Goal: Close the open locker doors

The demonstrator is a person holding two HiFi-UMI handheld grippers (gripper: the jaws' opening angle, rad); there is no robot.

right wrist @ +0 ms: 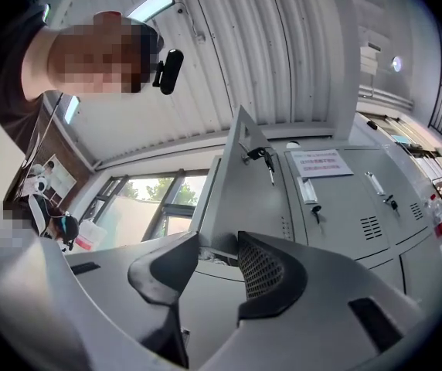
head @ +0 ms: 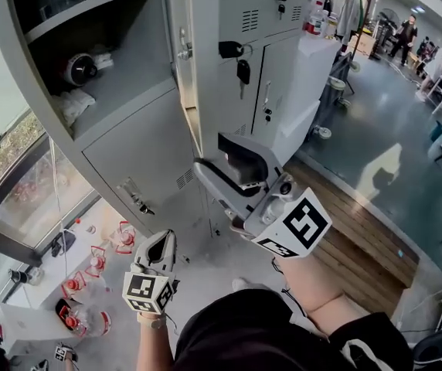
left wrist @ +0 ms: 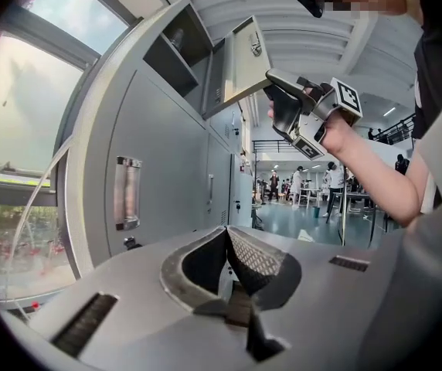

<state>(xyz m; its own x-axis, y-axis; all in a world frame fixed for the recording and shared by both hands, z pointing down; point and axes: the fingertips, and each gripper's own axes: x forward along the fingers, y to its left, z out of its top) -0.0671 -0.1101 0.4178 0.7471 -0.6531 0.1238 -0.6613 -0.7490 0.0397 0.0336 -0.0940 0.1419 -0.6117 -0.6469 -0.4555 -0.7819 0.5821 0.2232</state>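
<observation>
Grey steel locker door [head: 191, 91] stands swung out from the upper compartment, edge-on in the head view. Right gripper [head: 226, 165] is raised at the door's lower edge, jaws well apart with that edge between them; the pads seem not to press on it. Left gripper [head: 159, 244] hangs low beside the closed lower locker [head: 140, 157], jaws tip to tip and empty.

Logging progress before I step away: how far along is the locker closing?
Done: the lower grey locker door looks shut. In hand: the right gripper, jaws apart, is by the lower corner of the open grey metal upper door. Left: swinging that door shut.
</observation>
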